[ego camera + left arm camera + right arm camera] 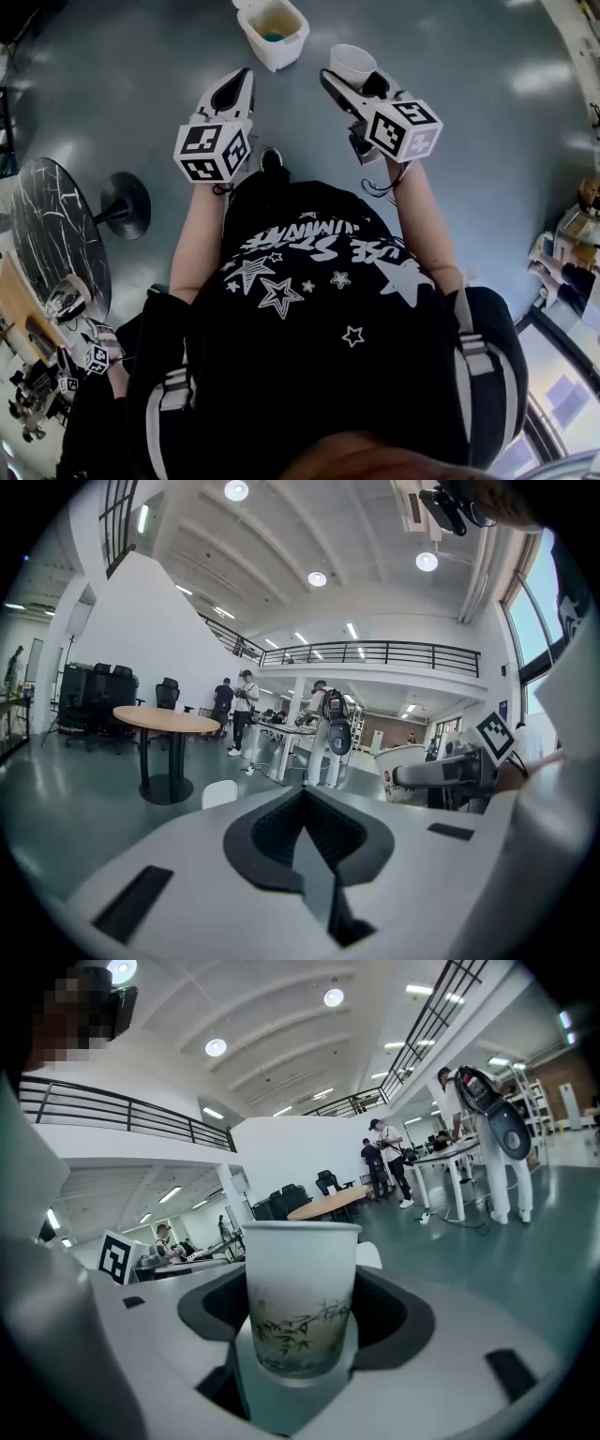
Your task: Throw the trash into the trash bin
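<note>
A white paper cup (300, 1297) with a bamboo print stands upright between the jaws of my right gripper (298, 1358), which is shut on it. In the head view the cup (352, 63) and right gripper (354, 82) are held out over the grey floor, just right of the white trash bin (273, 34), whose open top shows something blue inside. My left gripper (246, 77) is beside it on the left, jaws shut and empty, tips near the bin's near side. The left gripper view shows its closed tips (305, 794), the bin's corner (220, 792) and the cup (401, 769).
A dark round marble table (45, 234) and a black pedestal base (126, 204) stand at the left. A wooden round table (167, 721) and several standing people (328, 733) are farther off. Another person with marker cubes (97, 356) is at the lower left.
</note>
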A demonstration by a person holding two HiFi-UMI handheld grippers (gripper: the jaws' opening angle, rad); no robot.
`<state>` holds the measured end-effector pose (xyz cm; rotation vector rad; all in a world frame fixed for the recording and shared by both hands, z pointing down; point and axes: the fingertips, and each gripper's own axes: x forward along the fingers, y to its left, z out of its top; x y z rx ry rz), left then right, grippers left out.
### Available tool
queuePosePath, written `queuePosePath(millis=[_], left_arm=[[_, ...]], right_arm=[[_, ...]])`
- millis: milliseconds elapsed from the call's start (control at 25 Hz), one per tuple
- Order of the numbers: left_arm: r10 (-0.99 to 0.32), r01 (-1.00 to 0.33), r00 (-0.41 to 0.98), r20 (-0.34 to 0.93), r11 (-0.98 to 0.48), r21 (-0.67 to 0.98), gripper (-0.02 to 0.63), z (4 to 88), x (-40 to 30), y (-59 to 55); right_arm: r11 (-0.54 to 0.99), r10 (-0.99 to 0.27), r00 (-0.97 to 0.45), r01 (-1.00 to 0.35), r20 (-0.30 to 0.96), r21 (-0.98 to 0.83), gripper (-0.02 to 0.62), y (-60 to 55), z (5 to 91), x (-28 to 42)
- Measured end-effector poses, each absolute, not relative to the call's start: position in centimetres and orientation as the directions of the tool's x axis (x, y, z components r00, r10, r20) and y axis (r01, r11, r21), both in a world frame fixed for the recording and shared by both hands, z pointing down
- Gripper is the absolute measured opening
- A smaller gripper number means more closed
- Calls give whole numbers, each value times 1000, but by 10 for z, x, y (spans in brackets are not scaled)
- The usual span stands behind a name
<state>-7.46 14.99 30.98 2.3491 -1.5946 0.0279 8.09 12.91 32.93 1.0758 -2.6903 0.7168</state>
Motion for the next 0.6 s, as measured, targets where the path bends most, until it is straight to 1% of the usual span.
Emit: queuePosePath(millis=[400, 600], left_arm=[[-875, -874, 453, 167, -401, 274, 11, 313, -115, 111], [-869, -867, 467, 164, -413, 280, 11, 319, -131, 90]], right_arm=[[565, -641, -681, -731, 354, -383, 316, 85, 336, 33], [564, -658, -678, -732, 328, -382, 316, 58, 339, 16]])
